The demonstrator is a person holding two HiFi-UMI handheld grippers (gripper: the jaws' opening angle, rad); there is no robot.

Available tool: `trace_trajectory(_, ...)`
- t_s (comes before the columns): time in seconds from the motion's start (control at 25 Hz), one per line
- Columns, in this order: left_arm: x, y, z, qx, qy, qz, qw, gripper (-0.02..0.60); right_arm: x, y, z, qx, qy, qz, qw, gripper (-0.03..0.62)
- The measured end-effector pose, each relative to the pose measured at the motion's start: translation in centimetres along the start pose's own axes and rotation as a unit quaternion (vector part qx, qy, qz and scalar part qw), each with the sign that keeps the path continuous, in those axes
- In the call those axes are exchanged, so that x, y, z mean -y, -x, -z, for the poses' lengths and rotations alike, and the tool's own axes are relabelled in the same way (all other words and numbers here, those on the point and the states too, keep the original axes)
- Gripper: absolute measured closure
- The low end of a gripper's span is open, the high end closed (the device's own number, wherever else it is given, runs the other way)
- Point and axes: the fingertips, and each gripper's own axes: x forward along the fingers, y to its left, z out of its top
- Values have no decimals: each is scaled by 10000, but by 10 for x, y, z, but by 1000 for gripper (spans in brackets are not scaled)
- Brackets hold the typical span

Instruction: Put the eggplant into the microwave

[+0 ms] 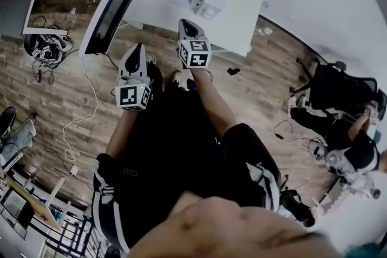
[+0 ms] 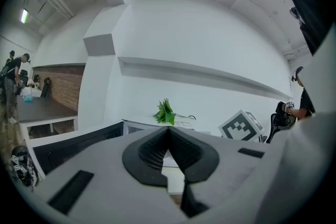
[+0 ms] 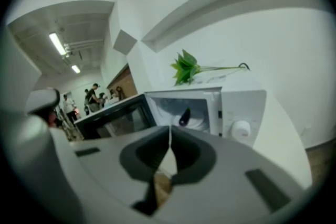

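The left gripper [image 2: 168, 136] and right gripper [image 3: 169, 136] were both closed tight on nothing, short of the microwave [image 3: 231, 113], whose door [image 3: 115, 118] stood open with the eggplant [image 3: 184, 117] inside, so placing looked done and shutting the door seemed next.

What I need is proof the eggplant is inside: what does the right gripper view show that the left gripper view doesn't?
Only the right gripper view: the open cavity of the microwave with the dark eggplant inside, plus the white knob. Only the left gripper view: a marker cube at right. Both: the green plant on top, the open door, and each view's own jaws closed together on nothing.
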Motion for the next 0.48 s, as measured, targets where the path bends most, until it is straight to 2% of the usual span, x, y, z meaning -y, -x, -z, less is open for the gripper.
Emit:
trace_trajectory(0.24, 4, 8, 1, 8, -119, -107, 9999, 549, -22, 47, -17, 496, 2, -181, 9986, 560)
trace_trajectory(0.48, 7, -1, -2, -20, -236, 47, 9997, 549, -35, 75, -20, 602, 61, -116, 9981, 560)
